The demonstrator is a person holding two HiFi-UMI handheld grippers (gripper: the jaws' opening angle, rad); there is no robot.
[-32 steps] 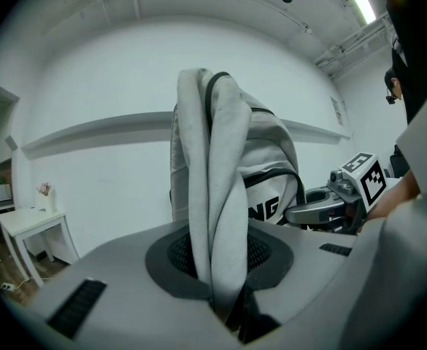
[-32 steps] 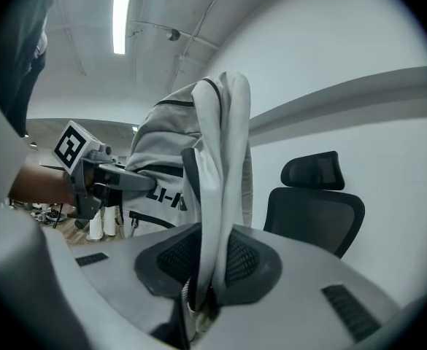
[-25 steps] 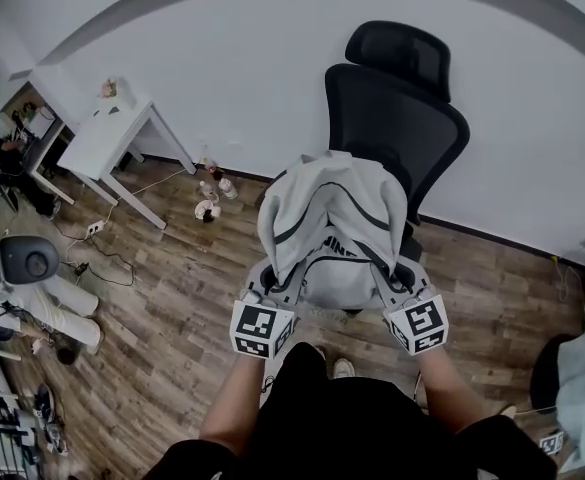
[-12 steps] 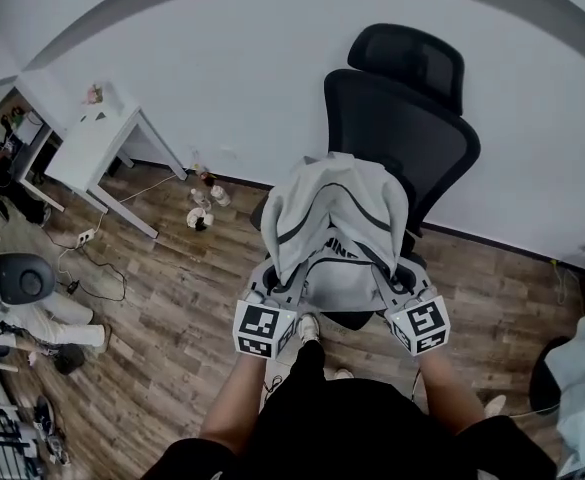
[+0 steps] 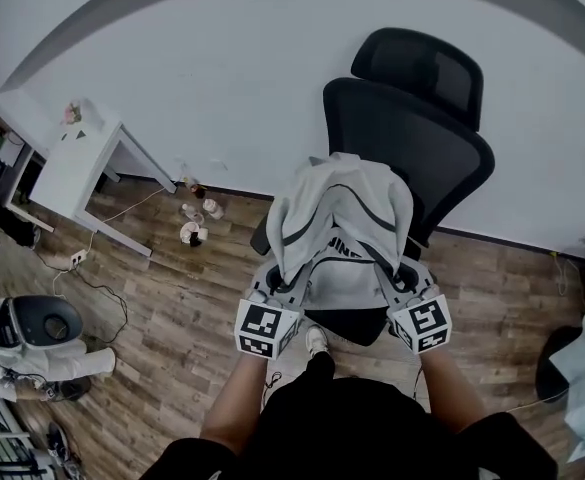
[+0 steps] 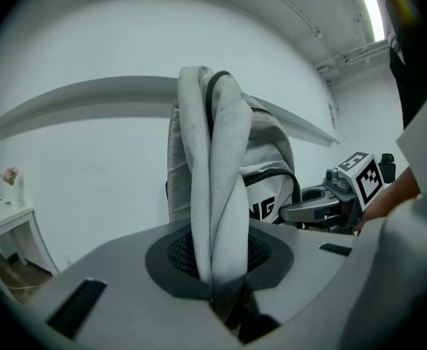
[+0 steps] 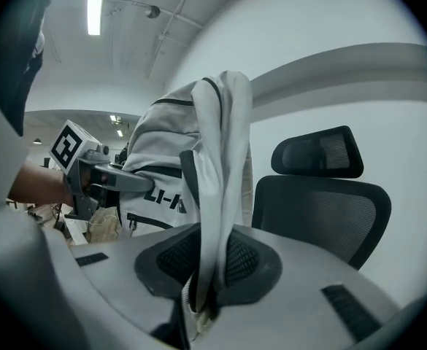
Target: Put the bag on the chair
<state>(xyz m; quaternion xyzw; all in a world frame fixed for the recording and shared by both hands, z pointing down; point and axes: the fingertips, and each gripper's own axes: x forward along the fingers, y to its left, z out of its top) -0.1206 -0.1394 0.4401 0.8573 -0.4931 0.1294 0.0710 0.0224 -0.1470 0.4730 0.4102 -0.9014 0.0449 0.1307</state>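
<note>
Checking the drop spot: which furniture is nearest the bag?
The black office chair, right behind the grey bag; the white table stands far off at the left.

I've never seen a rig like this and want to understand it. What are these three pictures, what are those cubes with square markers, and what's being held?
No robot: a person holds a two-jaw gripper in each hand, and the marker cubes are part of them. The head view comes from a camera on the person's head, looking down. The two gripper views come from cameras riding on each gripper. The left gripper and right gripper are each shut on part of the grey bag, holding it up before the black office chair. Underneath is wooden floor; a white table stands at the left.
</note>
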